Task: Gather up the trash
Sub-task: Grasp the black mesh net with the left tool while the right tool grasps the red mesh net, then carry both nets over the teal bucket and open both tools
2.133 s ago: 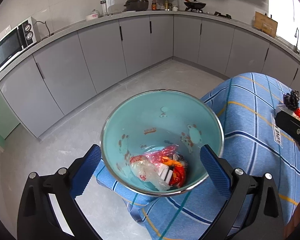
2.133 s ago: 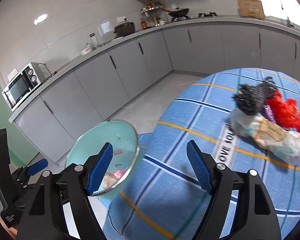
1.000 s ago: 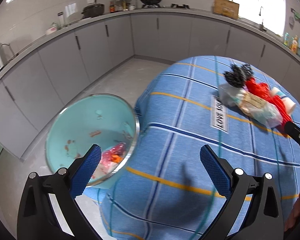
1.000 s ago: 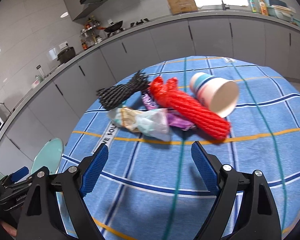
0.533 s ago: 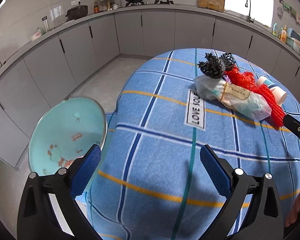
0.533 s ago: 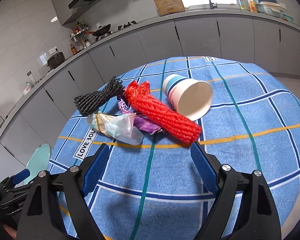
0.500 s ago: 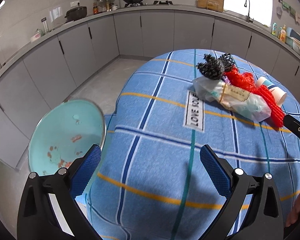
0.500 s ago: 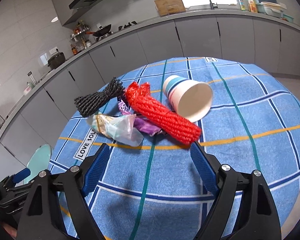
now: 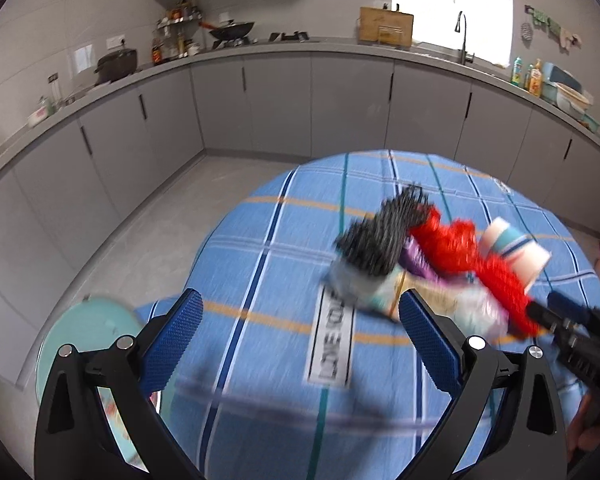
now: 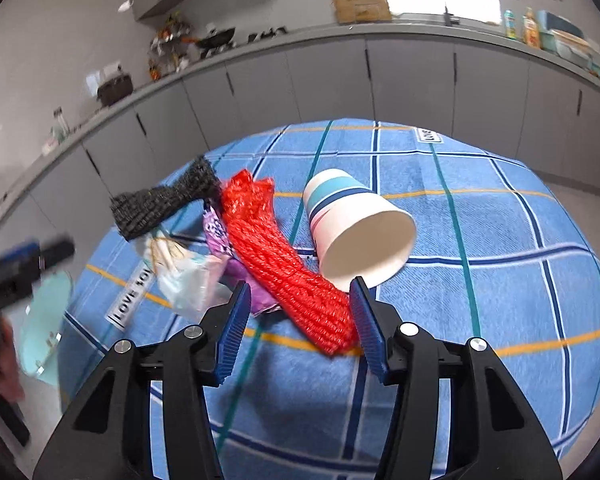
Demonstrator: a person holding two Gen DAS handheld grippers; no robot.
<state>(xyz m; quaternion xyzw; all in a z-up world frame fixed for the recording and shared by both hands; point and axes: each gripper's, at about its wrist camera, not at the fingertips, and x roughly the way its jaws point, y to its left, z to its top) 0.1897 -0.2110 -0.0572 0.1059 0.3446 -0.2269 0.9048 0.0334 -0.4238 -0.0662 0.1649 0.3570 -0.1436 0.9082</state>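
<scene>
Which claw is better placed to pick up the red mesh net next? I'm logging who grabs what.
Right. The right claw, jaws just closing, already straddles the red mesh net; the left claw hangs open, nearer the table's edge, with only tablecloth between its fingers.

Both the left gripper and the right gripper have black angular frames, silver round screws, and blue fingers with a fine ribbed texture
</scene>
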